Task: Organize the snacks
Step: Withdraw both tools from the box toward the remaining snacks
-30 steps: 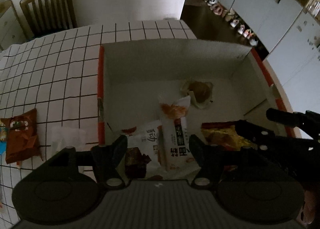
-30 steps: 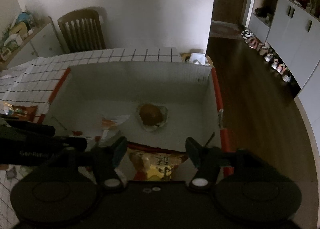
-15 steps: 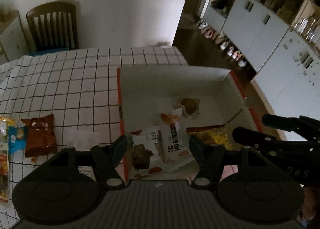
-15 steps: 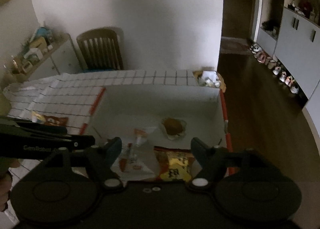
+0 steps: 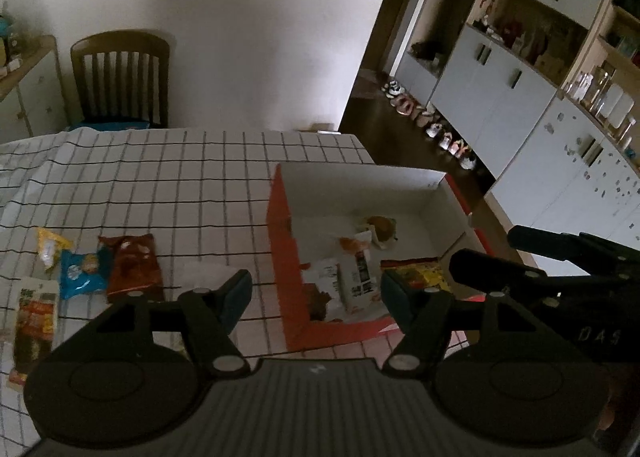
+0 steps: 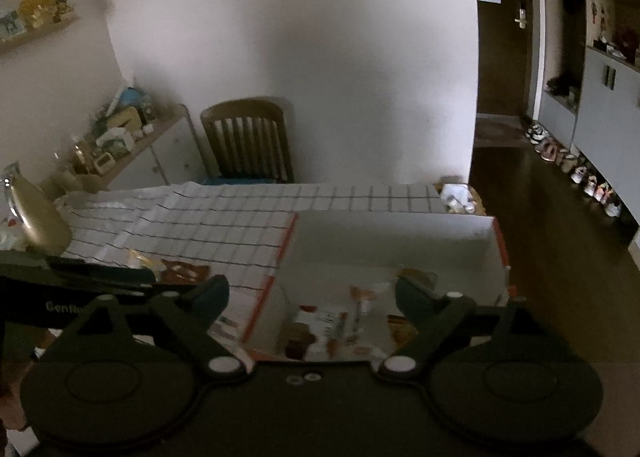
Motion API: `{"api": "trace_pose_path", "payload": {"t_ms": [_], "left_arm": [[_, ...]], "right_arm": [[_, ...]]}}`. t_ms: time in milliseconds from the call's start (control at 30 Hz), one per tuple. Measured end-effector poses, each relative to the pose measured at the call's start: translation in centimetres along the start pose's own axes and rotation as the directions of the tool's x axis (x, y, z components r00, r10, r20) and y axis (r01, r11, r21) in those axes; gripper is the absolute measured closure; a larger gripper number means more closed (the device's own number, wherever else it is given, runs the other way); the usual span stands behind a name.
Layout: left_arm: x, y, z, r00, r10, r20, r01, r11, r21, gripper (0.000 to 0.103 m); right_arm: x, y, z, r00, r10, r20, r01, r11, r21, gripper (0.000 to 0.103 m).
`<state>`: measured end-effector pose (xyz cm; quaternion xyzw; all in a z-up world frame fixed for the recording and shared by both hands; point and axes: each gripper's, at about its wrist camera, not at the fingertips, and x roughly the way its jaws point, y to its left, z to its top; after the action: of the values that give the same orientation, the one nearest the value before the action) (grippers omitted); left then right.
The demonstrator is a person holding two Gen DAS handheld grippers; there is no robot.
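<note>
Snacks: several packets (image 5: pixel 352 281) lie in box (image 5: pixel 404 181), four on cloth (image 5: pixel 132 265); left gripper (image 5: pixel 316 293) and right gripper (image 6: pixel 312 297) gape empty above—next, likely reach leftward for brown packet.

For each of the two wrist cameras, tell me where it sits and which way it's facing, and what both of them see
Left wrist view: on the left gripper, above the table's near edge, facing the chair; its open fingers frame the box; the right gripper crosses at right.
Right wrist view: on the right gripper, open, above the box's near side, facing the same wall; the left gripper shows at left.
Shared: box, checkered tablecloth, chair, brown snack packet.
</note>
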<state>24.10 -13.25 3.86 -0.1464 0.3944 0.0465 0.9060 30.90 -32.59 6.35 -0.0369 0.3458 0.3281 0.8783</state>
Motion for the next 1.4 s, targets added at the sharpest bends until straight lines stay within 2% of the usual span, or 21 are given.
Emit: {"api": "trace_pose_path", "payload": {"t_ms": [167, 267, 400, 467, 667, 733, 767, 800, 1000, 1133, 1267, 1400], "left_arm": [[-2.1, 2.3, -0.9, 1.0, -0.002, 0.027, 0.002, 1.0, 0.013, 0.026], [-3.4, 3.9, -1.5, 0.999, 0.001, 0.038, -0.002, 1.0, 0.017, 0.025], [-4.6, 6.4, -2.2, 0.999, -0.009, 0.042, 0.009, 1.0, 0.012, 0.024], [-5.1, 7.9, -2.7, 0.999, -0.005, 0.044, 0.005, 1.0, 0.008, 0.017], [-5.8, 12.5, -3.8, 0.998, 0.013, 0.055, -0.011, 1.0, -0.029, 0.015], [-5.9, 14.1, -4.1, 0.998, 0.021, 0.058, -0.018, 0.999, -0.035, 0.01], [-5.8, 14.7, -4.3, 0.998, 0.025, 0.057, -0.023, 0.999, -0.039, 0.001], [-5.7, 15.6, -4.5, 0.998, 0.031, 0.054, -0.029, 0.999, -0.042, 0.0], [-4.5, 20.4, -5.5, 0.999, 0.043, 0.006, -0.043, 0.996, -0.083, 0.0], [-3.2, 23.6, -6.9, 0.994, 0.106, -0.007, -0.107, 0.992, -0.072, 0.0], [-1.6, 26.9, -8.2, 0.993, 0.099, -0.065, -0.106, 0.987, -0.122, 0.0], [0.0, 29.0, -9.1, 0.988, 0.126, -0.095, -0.137, 0.982, -0.13, 0.0]], "right_arm": [[-0.4, 3.0, -0.5, 0.999, 0.028, 0.016, -0.028, 1.0, 0.002, 0.008], [-0.4, 4.9, -1.0, 0.999, 0.033, 0.023, -0.033, 0.999, 0.005, 0.002], [-0.1, 7.2, -1.6, 0.998, 0.05, 0.027, -0.05, 0.999, 0.014, 0.001], [0.2, 8.5, -1.9, 0.999, 0.045, 0.023, -0.045, 0.999, 0.011, 0.001], [1.5, 11.2, -3.0, 1.0, 0.023, 0.004, -0.023, 0.999, 0.027, 0.0], [2.2, 11.9, -3.4, 1.0, 0.01, -0.008, -0.01, 0.999, 0.034, 0.0], [2.5, 12.3, -3.6, 1.0, 0.004, -0.014, -0.003, 0.999, 0.038, 0.0], [3.0, 12.6, -3.9, 1.0, -0.003, -0.022, 0.003, 0.999, 0.043, 0.0], [5.7, 14.7, -5.7, 0.997, -0.042, -0.071, 0.046, 0.997, 0.068, 0.0], [7.8, 15.7, -7.0, 0.992, -0.074, -0.104, 0.082, 0.994, 0.077, 0.001], [10.0, 16.5, -8.1, 0.984, -0.106, -0.14, 0.118, 0.99, 0.076, 0.001], [12.3, 16.7, -8.7, 0.975, -0.136, -0.179, 0.15, 0.986, 0.068, 0.003]]}}
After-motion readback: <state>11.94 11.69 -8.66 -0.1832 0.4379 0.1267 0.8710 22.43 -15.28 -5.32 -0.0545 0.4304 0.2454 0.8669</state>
